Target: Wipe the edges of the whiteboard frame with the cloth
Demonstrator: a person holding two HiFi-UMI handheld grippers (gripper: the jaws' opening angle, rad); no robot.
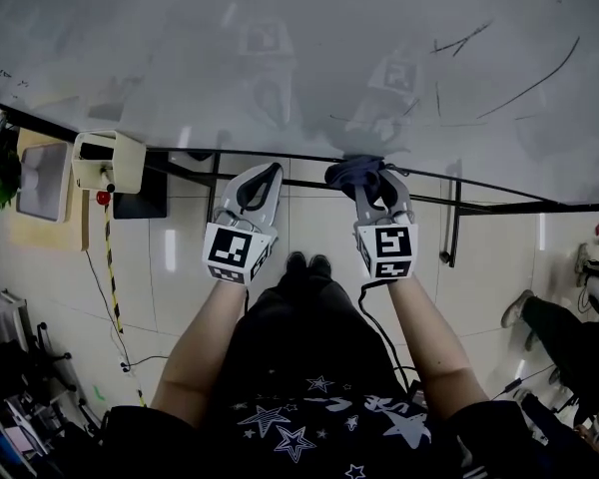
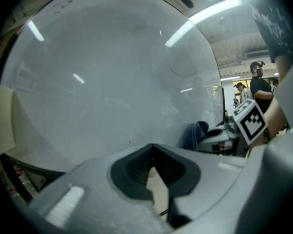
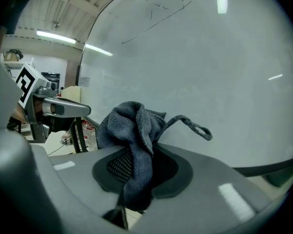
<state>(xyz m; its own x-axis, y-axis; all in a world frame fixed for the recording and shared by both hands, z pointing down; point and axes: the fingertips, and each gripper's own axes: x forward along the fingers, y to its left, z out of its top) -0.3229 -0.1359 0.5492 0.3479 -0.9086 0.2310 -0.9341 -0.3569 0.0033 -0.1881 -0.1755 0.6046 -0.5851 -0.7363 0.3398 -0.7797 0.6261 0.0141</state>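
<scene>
Here, a dark grey, nubbly microfibre cloth sits bunched against the lower edge of a glossy white whiteboard, clamped between the closed jaws of the right gripper. The grey plastic left gripper hangs just beside it along the same edge, with its tips pressed together on nothing. The whiteboard frame is a thin dark strip that runs across the head view from left to right, above pale shiny floor tiles. Each gripper carries a white cube with black square markers, seen from above near the person's wrists. The right gripper view shows what the head view cannot: the cloth is folded into soft ridges and drapes down over the ribbed black pads, and a thin hanging loop sticks out to the right against the board. It also shows the frame as a dark band at lower right. In the left gripper view the black pads meet at the top and a wedge of floor shows below them; the cloth appears far to the right, touching the board. Thin dark pen strokes mark the board's upper right part.
</scene>
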